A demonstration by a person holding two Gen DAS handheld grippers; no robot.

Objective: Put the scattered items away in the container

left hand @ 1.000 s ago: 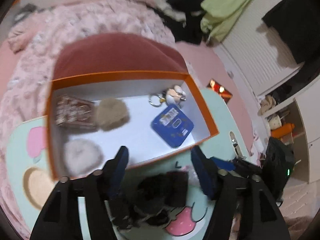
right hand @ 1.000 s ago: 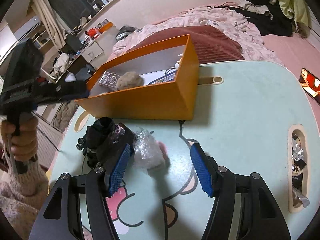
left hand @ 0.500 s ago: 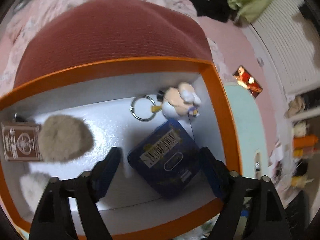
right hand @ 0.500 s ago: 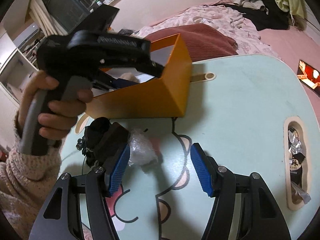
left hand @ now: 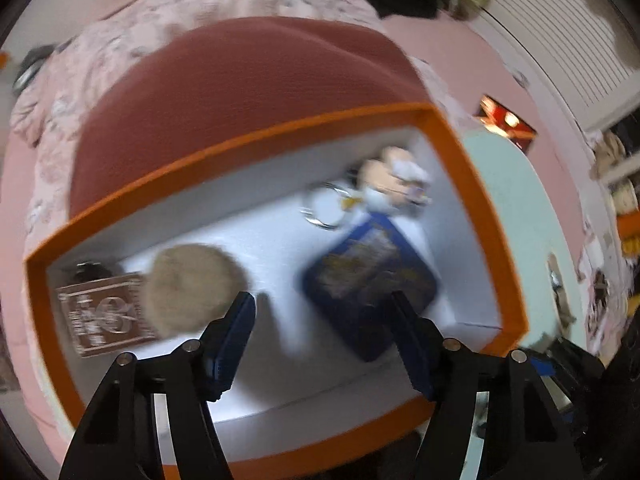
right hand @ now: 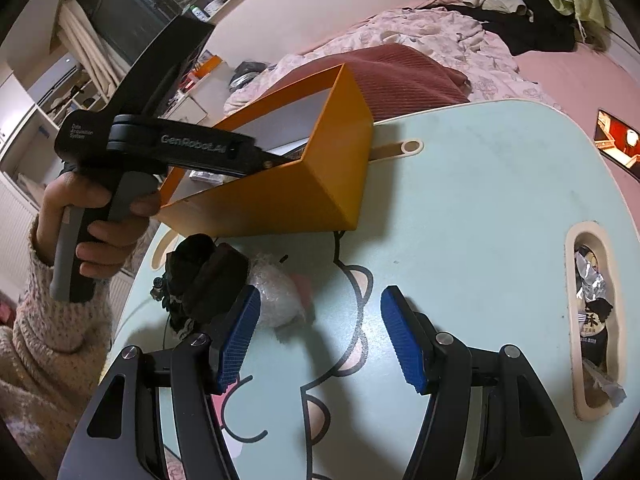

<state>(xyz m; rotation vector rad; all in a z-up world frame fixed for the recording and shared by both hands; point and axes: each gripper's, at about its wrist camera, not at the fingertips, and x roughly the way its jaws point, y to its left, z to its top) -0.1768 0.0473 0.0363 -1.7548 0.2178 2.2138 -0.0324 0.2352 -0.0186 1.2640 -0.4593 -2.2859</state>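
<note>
An orange box (left hand: 476,196) with a white inside stands on the mint table; it also shows in the right wrist view (right hand: 280,196). Inside lie a blue tin (left hand: 368,280), a keyring figure (left hand: 396,184), a brown pom-pom (left hand: 192,292) and a brown card pack (left hand: 106,314). My left gripper (left hand: 322,344) is open and empty, reaching over the box's front wall into it. My right gripper (right hand: 320,336) is open and empty above the table. Left of it lie a clear crumpled bag (right hand: 276,296) and a black bundle (right hand: 204,276).
The mint table (right hand: 480,200) has a cartoon print and a side slot holding wrappers (right hand: 592,312). A maroon cushion (left hand: 240,96) and a pink bed lie behind the box. My left hand and its gripper body (right hand: 160,148) hang over the box's left end.
My left gripper moved from above the black bundle forward over the box's front wall, and now pulls back slightly with a blurred view. My right gripper stayed nearly still.
</note>
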